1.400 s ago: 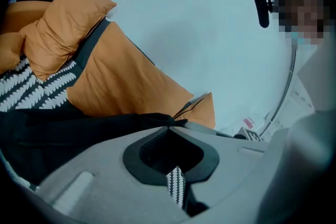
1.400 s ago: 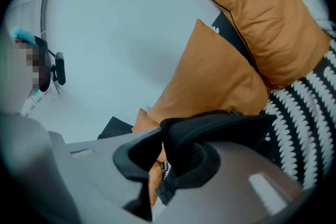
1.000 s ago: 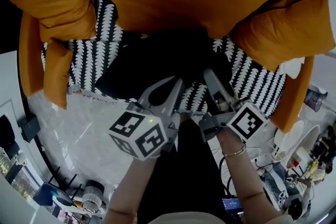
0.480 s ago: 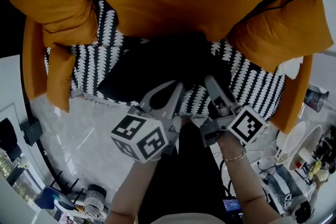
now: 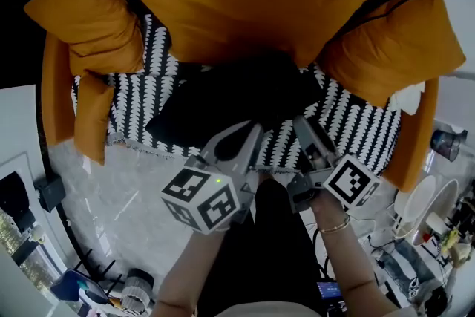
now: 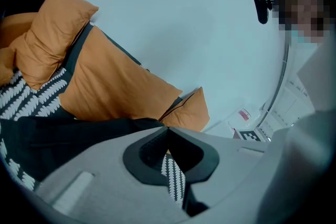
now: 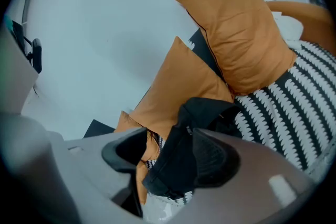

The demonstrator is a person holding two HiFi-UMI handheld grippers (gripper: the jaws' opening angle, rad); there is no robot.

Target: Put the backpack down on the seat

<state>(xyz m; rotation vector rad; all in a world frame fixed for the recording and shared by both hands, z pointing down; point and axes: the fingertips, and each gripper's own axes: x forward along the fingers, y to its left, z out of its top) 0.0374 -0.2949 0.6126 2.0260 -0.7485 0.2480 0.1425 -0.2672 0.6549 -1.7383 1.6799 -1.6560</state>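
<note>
Closest to you, at the front edge of the seat [image 5: 356, 122], both tools point away from you and a little downward. Your left tool [image 5: 254, 128] has its jaws together at the tips with nothing pinched; only the seat's pattern shows through the gap behind the pads. Your right tool [image 7: 173, 157] has just been opening its jaws, and they stand wide apart. A fold of the black backpack [image 5: 237, 96] lies between them, but the pads do not squeeze it, so you hold nothing.

Just beyond the tips the backpack lies on the middle of the seat. Its long axis runs across from your left to your right, and its far side rests against the back cushion [image 5: 245, 11]. It lies straight ahead of both tools, the right one nearer. The put-down looks done. The next move is probably to draw the right tool straight back toward you, so the open jaws clear that fold without dragging it.

Your head view shows the whole bag and how it lies, but not the fold inside the right jaws. Only the right tool's view shows that. The left tool's view shows the bag as a dark band, with the pale wall [image 6: 199, 23] farthest off.
</note>
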